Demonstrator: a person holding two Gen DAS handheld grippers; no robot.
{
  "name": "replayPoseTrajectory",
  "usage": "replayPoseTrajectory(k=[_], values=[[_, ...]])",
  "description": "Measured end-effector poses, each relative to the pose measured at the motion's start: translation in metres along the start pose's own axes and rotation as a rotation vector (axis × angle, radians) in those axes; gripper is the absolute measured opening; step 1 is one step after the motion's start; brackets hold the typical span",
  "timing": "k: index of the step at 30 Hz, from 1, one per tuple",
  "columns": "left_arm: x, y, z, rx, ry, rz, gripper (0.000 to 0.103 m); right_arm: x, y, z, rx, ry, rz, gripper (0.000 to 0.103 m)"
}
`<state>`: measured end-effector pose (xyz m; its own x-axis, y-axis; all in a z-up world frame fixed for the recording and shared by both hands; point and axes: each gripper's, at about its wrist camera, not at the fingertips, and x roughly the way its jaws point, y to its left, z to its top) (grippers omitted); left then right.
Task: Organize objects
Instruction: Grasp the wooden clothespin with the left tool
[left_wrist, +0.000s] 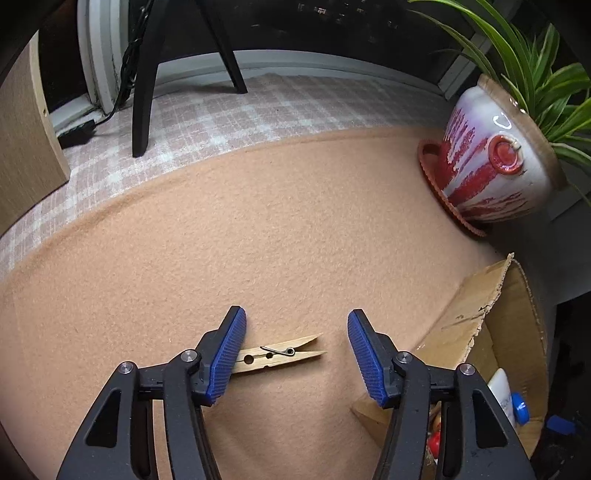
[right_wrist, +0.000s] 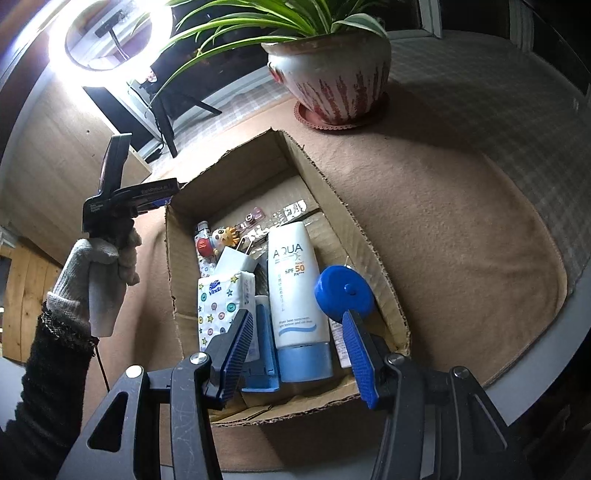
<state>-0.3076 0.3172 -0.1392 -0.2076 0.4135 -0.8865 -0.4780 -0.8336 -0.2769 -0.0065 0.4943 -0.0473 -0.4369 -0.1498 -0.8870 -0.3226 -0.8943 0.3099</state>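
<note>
Left claw (left_wrist: 296, 332) hovers low over the peach cloth (left_wrist: 258, 240) on the desk, jaws apart — a wooden clothespin (left_wrist: 280, 356) lies flat between them near the bottom centre, its tail tucked behind the left pad, nothing pressing on it. In the right wrist view the right claw (right_wrist: 297, 345) hangs over the cardboard box (right_wrist: 332, 206), jaws apart and empty. Below them — a sunscreen tube (right_wrist: 297, 291), a tissue pack (right_wrist: 221, 306) and a blue round cap (right_wrist: 343, 291). A potted plant (right_wrist: 332, 70) stands at upper centre.
</note>
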Motion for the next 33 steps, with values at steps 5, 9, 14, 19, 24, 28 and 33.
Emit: replayPoseTrajectory(k=[5,9,14,19,24,28,33], values=[[-0.004,0.015,-0.001,-0.046,0.005,-0.016,0.051,0.001,0.003,-0.002,-0.011,0.007,0.004,0.047],[-0.006,0.008,-0.009,0.033,0.014,0.027,0.046,0.000,0.004,-0.005,-0.012,0.010,0.008,0.047],[-0.014,0.015,-0.020,0.029,0.018,0.038,0.043,-0.004,0.003,-0.006,-0.018,0.000,0.013,0.047],[-0.027,0.026,-0.041,-0.002,0.009,0.029,0.034,-0.008,0.003,-0.007,-0.017,-0.007,0.026,0.047],[-0.040,0.031,-0.061,-0.008,0.009,0.041,0.032,-0.009,0.004,-0.007,-0.028,-0.008,0.039,0.047],[-0.051,0.030,-0.064,0.028,-0.022,0.082,0.034,-0.007,0.007,-0.007,-0.036,-0.003,0.049,0.047],[-0.045,0.020,-0.054,0.074,-0.012,0.089,0.035,-0.006,0.005,-0.012,-0.043,0.008,0.051,0.047]])
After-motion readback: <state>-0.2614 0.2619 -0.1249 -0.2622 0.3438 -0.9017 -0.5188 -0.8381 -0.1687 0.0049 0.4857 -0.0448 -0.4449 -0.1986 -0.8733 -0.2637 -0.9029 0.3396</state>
